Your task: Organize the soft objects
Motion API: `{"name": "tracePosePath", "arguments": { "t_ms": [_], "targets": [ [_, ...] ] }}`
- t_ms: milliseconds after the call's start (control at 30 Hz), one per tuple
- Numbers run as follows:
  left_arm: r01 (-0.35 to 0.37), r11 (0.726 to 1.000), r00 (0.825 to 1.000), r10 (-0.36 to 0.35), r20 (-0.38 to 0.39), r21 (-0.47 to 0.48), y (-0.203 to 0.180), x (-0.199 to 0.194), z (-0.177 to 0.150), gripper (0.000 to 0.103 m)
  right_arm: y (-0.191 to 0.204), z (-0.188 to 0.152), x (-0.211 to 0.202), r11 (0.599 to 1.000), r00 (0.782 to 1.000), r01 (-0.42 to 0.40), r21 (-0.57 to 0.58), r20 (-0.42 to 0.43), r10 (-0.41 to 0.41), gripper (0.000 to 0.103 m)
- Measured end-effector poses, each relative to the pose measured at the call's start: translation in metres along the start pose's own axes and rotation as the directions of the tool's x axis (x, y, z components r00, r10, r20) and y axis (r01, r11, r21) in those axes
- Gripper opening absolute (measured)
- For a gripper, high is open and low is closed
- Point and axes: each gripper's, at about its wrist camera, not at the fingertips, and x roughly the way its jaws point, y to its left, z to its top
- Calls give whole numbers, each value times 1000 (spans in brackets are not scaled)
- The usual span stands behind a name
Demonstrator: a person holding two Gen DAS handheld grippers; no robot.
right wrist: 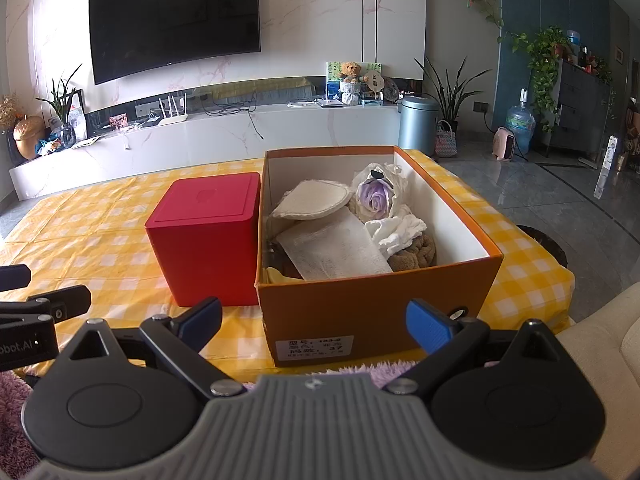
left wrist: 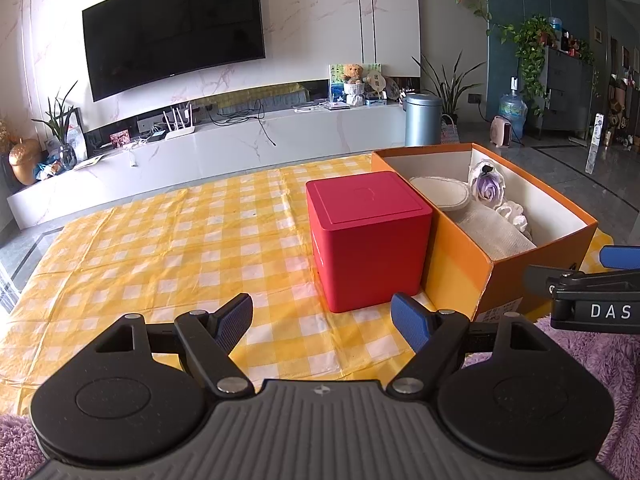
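Where left view hides it, brown towel (right wrist: 416, 254) shows inside orange box (right wrist: 360, 312)

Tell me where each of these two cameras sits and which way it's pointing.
Left wrist: rides the left gripper, low at the table's near edge, facing the TV wall; red box straight ahead, orange box to the right. Own open fingers show, plus the right gripper entering from the right.
Right wrist: rides the right gripper, facing the same way, looking into the orange box; the left gripper shows at the left edge.
Shared: both boxes, yellow checked cloth, television.
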Motion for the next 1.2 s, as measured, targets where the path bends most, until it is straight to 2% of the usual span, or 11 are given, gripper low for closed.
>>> {"name": "tracePosePath", "arguments": {
  "t_ms": [1200],
  "targets": [
    [-4,1000,1000,4,8,-6,-1,-5,4,92,1,-1,1,1000,1000,1,-1,1,-1,97]
  ]
}}
